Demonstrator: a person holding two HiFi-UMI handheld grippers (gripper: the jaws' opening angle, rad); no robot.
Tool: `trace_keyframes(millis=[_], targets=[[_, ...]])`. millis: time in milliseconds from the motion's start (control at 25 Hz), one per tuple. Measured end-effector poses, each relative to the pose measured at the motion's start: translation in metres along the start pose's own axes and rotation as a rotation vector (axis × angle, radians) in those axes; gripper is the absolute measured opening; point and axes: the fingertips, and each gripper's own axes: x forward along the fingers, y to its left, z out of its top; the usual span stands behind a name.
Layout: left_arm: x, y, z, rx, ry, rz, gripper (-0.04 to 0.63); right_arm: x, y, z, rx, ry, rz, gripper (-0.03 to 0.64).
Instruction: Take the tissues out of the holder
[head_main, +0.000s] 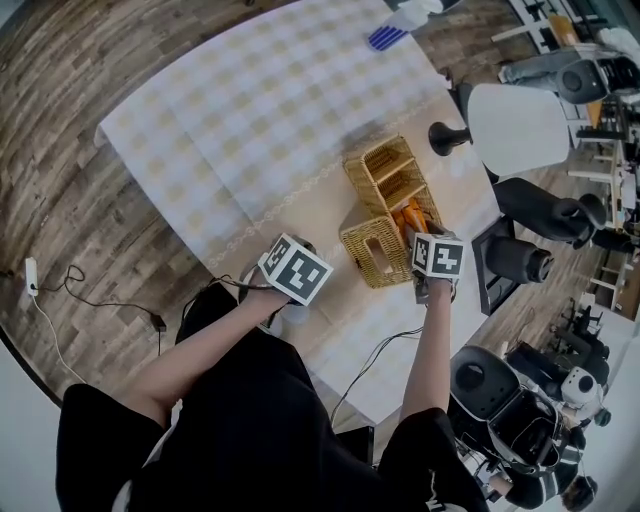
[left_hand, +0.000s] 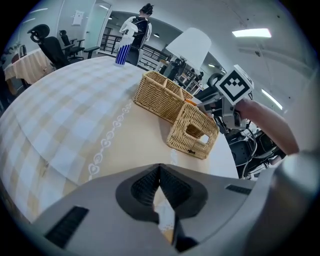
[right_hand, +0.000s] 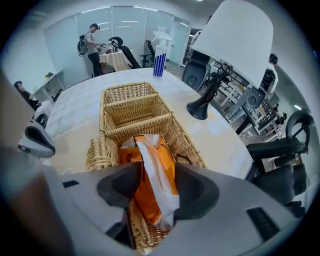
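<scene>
We see a checked table; a white-shaded lamp stands at its right edge; a blue-striped spray bottle at the far end; black office chairs beyond.

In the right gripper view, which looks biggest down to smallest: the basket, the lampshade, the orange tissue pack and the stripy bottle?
1. Wicker basket, biggest.
2. White lampshade and orange tissue pack: too alike to rank, and the pack is much nearer the camera.
3. Blue-striped bottle, smallest, though it stands far away.
</scene>
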Motion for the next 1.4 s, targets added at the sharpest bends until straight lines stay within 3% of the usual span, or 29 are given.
trace_keyframes(millis=[200, 480, 1400], targets=[[0.001, 0.001, -0.005, 0.002, 0.008, 0.003, 0.0, 0.003, 0.003, -0.005, -0.004, 0.002, -0.003, 0.104], [0.002, -0.003, -0.005, 0.008, 0.011, -0.002, 0.0, 0.001, 0.004, -0.004, 0.016, -0.018, 0.004, 0.047], [0.003, -0.016, -0.01, 0.055, 0.028, -0.021, 0.0, -0.026, 0.006, 0.0, 0.036, -0.107, -0.006, 0.022]])
